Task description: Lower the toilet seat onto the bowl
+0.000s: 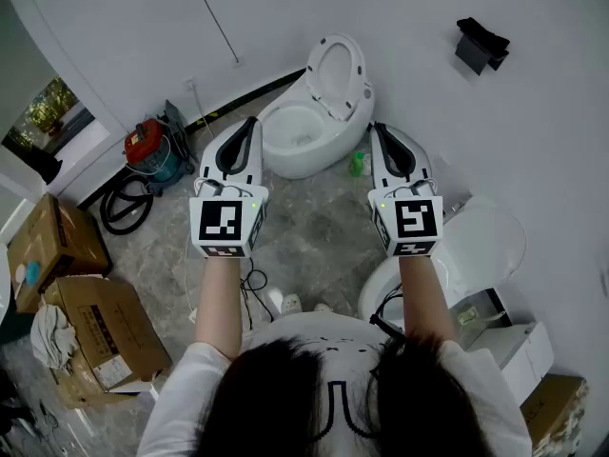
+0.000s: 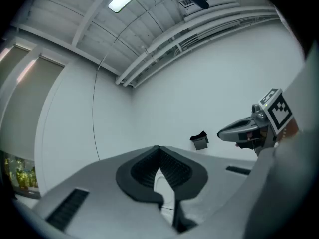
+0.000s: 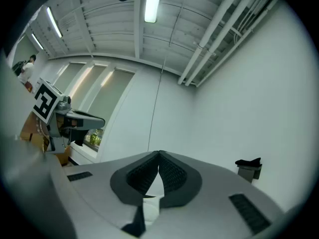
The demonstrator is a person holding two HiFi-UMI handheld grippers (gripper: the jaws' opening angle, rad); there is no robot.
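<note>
Toilet seat (image 1: 339, 65) is up, upper centre of the head view, leaning back toward the wall behind the bowl (image 1: 297, 139). Not lowered yet.

Left gripper (image 1: 252, 125): jaws together, nothing between them. It is held in the air and overlaps the bowl's left rim in frame. Right gripper (image 1: 379, 129): same, jaws closed on nothing, in the air just right of the bowl. Both are apart from the seat. In each gripper view the jaws point at bare white wall.

Clutter:
- small green item (image 1: 356, 165) on the floor just right of the bowl, between it and the right gripper in frame; it is the closest thing to the bowl
- red vacuum (image 1: 146, 147) with a black hose, left by the wall
- cardboard boxes (image 1: 95, 331), lower left
- second white toilet (image 1: 476, 246), right side, beside the right forearm
- black cable (image 1: 252, 282) on the floor, centre
- black wall fixture (image 1: 481, 44), upper right, also visible in both gripper views
</note>
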